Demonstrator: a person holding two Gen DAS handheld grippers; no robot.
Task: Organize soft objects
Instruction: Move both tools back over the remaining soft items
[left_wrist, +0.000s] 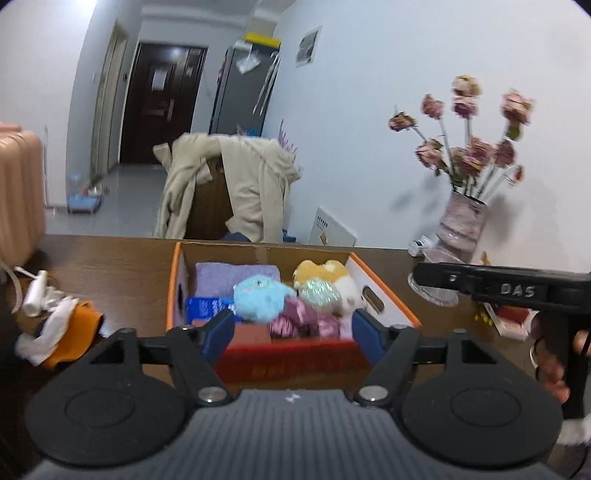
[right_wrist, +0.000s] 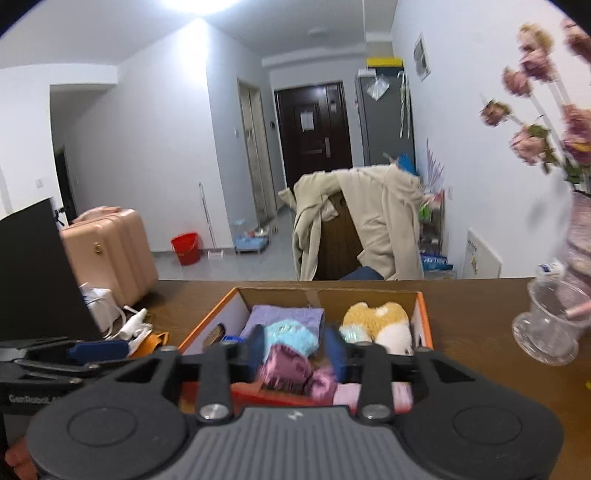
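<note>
An orange-rimmed cardboard box (left_wrist: 173, 280) (right_wrist: 424, 314) stands on the brown table right in front of both grippers. In it lie a folded purple towel (left_wrist: 236, 278) (right_wrist: 284, 317), a light blue plush (left_wrist: 258, 299) (right_wrist: 291, 338), a yellow-and-white plush (left_wrist: 325, 271) (right_wrist: 376, 319) and shiny pink-purple bundles (left_wrist: 299, 317) (right_wrist: 288, 365). My left gripper (left_wrist: 293, 332) hovers open over the box's near edge, holding nothing. My right gripper (right_wrist: 297, 349) is open above the pink bundles, its pads clear of them. Each gripper shows from the side in the other's view.
A vase of dried pink flowers (left_wrist: 461, 229) and a clear glass cup (right_wrist: 550, 325) stand at the right. White cloth and an orange item (left_wrist: 66, 325) lie left of the box, beside a black screen (right_wrist: 33, 266). Behind the table is a chair with a beige coat (left_wrist: 236, 192).
</note>
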